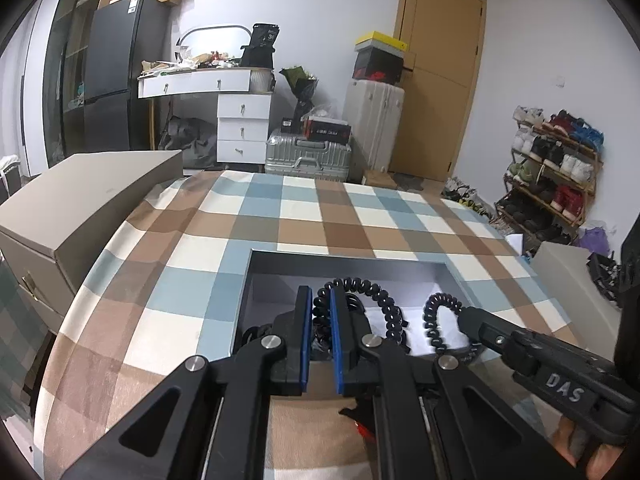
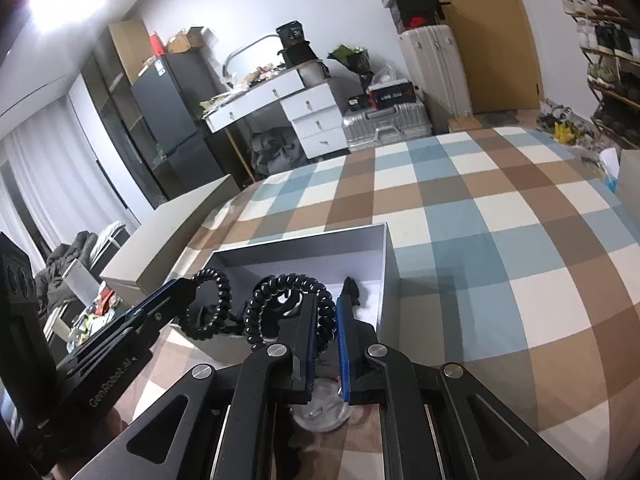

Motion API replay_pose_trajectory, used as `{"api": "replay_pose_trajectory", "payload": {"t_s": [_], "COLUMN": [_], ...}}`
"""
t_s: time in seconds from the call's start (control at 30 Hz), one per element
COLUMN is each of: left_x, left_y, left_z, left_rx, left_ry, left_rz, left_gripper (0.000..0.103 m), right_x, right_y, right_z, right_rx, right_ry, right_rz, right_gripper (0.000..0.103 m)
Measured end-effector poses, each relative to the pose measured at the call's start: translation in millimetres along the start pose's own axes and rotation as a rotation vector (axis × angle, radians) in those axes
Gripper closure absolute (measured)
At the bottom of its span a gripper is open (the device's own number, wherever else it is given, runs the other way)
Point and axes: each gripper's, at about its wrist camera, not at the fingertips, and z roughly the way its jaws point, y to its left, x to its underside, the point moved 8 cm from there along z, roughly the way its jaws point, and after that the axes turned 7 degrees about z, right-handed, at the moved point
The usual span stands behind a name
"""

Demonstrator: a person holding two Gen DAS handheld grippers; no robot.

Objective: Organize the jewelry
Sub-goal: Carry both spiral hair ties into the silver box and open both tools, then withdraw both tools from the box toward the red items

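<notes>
Both tools hold one black coiled cord [image 1: 384, 304] over the open grey box [image 1: 256, 272] on the checked bed [image 1: 304, 216]. The left tool [image 1: 321, 312] is closed on one end of the cord, and the right tool [image 2: 325, 320] is pinched shut on the other. The cord's loops arch between them, just above the box's pale floor. A small dark item [image 2: 352, 290] lies inside near the right wall.

The step looks like laying the cord into the box. To do it well, bring the two ends closer so the coil slackens. Lower both ends evenly until the loops rest on the floor inside the walls. Keep clear of the dark item, and release one end at a time so the springy cord does not jump out.
</notes>
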Motion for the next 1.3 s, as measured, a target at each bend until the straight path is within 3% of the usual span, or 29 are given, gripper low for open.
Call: {"api": "replay_pose_trajectory", "payload": {"t_s": [0.33,0.47,0.57,0.63,0.7,0.77,0.83,0.97,1.13,1.2,1.3], "left_x": [13.9,14.2,12.8,9.0,6.7,6.2,8.3,16.2,27.0,33.6,44.5], "left_y": [4.4,4.1,2.9,3.5,7.3,14.7,20.8,27.6,23.2,20.1,14.3], "left_z": [13.7,10.9,6.3,-0.5,-3.1,-4.2,-2.1,-6.8,-28.1,-32.7,-32.9], "left_rx": [-0.019,-0.011,0.002,-0.012,-0.018,-0.029,-0.026,-0.025,0.005,0.021,0.004], "left_ry": [0.093,0.102,0.099,0.074,0.065,0.061,0.065,0.077,0.046,0.055,0.085], "left_rz": [0.005,-0.001,-0.008,0.008,0.006,-0.013,-0.027,-0.066,-0.102,-0.123,-0.114], "left_gripper": [0.099,0.099,0.098,0.094,0.078,0.069,0.067,0.067,0.038,0.026,0.023], "right_x": [-5.8,-5.6,-5.0,-6.4,-7.2,-8.2,-10.2,-5.5,1.9,8.4,17.7], "right_y": [-5.4,-2.8,-3.7,-3.8,-4.0,-5.1,-6.2,-2.9,-6.0,-9.3,-14.3], "right_z": [12.4,4.7,0.9,-0.5,-0.2,-1.7,-7.4,-11.4,-28.4,-32.6,-37.4], "right_rx": [-0.007,-0.012,-0.018,-0.015,-0.012,-0.005,0.000,-0.026,-0.035,-0.044,-0.057], "right_ry": [0.058,0.040,0.035,0.025,0.024,0.012,-0.018,0.009,-0.004,0.024,0.047], "right_rz": [0.017,-0.033,-0.037,-0.043,-0.046,-0.042,-0.032,-0.050,-0.061,-0.053,-0.043], "right_gripper": [0.091,0.073,0.073,0.074,0.075,0.075,0.071,0.069,0.056,0.041,0.033]}}
